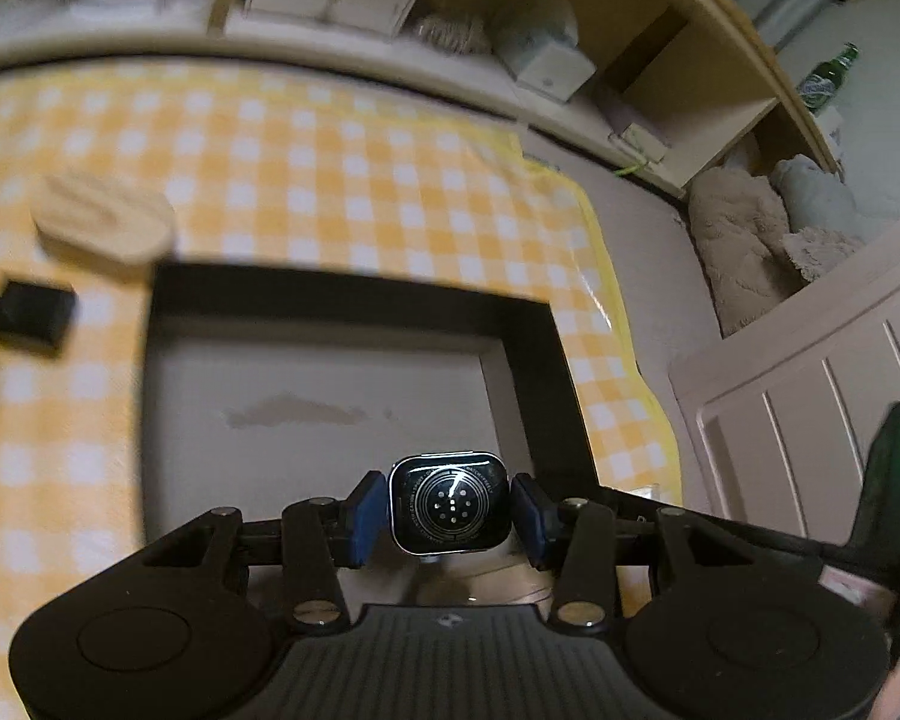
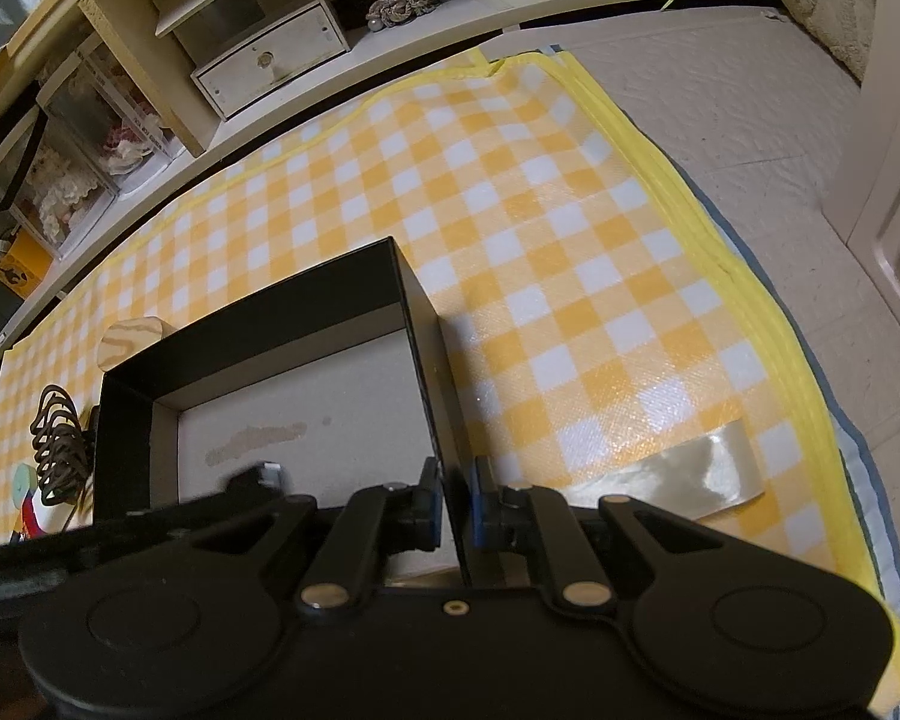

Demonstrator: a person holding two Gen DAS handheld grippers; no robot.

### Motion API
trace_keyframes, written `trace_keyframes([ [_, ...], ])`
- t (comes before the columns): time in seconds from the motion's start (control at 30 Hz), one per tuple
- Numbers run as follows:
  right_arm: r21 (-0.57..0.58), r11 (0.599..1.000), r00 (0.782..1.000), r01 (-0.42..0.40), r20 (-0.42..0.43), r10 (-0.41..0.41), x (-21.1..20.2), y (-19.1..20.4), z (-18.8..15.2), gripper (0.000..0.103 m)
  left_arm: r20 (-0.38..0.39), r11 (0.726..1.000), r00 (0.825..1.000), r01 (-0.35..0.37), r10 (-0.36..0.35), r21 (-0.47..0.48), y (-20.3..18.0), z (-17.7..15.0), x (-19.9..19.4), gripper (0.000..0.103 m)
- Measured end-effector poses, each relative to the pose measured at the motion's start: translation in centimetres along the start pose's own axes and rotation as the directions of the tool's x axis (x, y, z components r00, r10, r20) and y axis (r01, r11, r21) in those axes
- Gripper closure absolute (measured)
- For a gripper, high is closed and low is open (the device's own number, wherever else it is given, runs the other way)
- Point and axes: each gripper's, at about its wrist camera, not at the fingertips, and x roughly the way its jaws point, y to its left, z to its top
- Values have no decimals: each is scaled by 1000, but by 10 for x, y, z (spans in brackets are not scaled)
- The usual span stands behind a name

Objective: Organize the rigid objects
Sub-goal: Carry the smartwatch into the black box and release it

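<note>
- A round pale wooden stand (image 1: pixel 103 227) and a small black square block (image 1: pixel 33 317) lay on the yellow-and-white checked mat (image 1: pixel 342 180), left of the box.
- The open black cardboard box with a grey floor (image 1: pixel 354 294) sat mid-mat.
- The left gripper (image 1: pixel 449 509) clamped a strapless dark square smartwatch body (image 1: pixel 449 503), sensor back showing, above the box's interior.
- The right gripper (image 2: pixel 455 501) pinched the box's right wall (image 2: pixel 426 324), jaws narrow.
</note>
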Motion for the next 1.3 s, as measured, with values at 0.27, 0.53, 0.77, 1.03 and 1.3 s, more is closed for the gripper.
trace_keyframes([
  [0.27, 13, 1000, 1000, -10, 0, 10, 0, 0, 0, 93, -50, 983, 993, 102, -111, -151, 10, -4, 27, 52],
  [0.53, 11, 1000, 1000, -7, 0, 7, 0, 0, 1, 93, -51, 988, 995, 81, -89, -134, 16, -7, 17, 36],
  [0.77, 11, 1000, 1000, -7, 0, 7, 0, 0, 1, 93, -48, 998, 997, 65, -66, -27, 5, -8, -3, 28],
  [1.03, 11, 1000, 1000, -7, 0, 7, 0, 0, 0, 93, 11, 987, 1000, -2, 1, 159, -17, -14, -37, 9],
  [1.3, 10, 1000, 1000, -7, 0, 7, 0, 0, 0, 93, 79, 948, 992, -121, 102, 296, -26, -26, -72, 0],
])
